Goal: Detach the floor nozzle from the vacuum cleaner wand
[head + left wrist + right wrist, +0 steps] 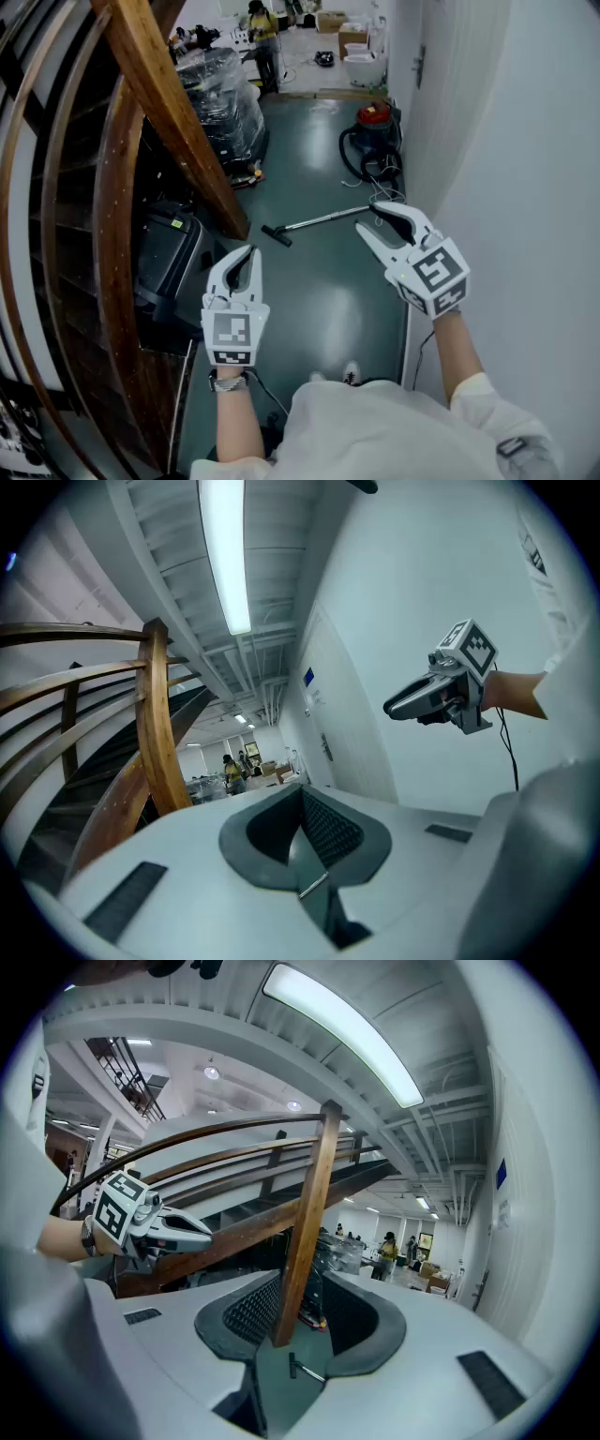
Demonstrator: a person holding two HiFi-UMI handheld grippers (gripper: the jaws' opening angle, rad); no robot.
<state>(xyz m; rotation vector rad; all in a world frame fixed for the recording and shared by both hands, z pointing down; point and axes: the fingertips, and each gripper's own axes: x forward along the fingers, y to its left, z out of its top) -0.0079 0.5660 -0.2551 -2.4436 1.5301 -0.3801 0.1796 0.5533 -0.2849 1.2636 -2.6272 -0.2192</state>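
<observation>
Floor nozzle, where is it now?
Head view, centre: the floor nozzle lies on the green floor at the left end of the wand, just right of the wooden stair beam.

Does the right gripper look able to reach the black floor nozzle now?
Probably not yet: the black floor nozzle lies far ahead of the right gripper on open floor; nothing blocks it.

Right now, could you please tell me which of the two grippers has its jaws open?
The right gripper: its jaws stand apart with nothing held between them, while the left gripper has its jaws pressed together.
</observation>
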